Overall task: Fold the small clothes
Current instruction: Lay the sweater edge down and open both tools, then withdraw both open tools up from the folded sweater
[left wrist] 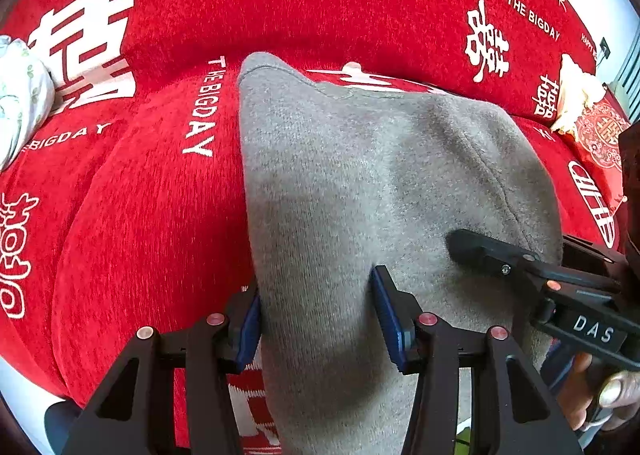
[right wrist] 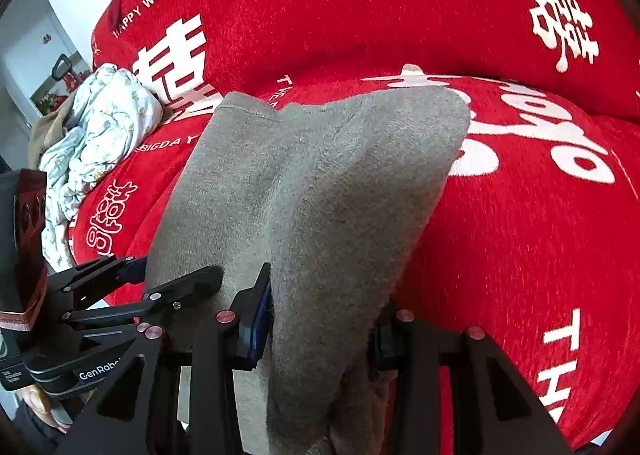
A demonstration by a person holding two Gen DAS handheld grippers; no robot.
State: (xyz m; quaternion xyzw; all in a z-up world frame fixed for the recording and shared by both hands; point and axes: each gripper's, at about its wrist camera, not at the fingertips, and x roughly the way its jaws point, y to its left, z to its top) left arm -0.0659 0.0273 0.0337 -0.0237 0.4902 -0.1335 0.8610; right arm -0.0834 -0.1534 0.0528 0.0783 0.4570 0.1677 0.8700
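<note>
A grey fleece garment lies on the red sofa seat, its far end toward the backrest; it also shows in the right wrist view. My left gripper straddles the garment's near left part, blue pads on either side of the cloth. My right gripper straddles the near right part, where the cloth bunches and hangs down between the fingers. Each gripper shows in the other's view: the right one at the right, the left one at the left. How tight either grip is cannot be seen.
The red sofa cover with white lettering spans seat and backrest. A crumpled white floral cloth lies at the left. A red patterned cushion sits at the far right.
</note>
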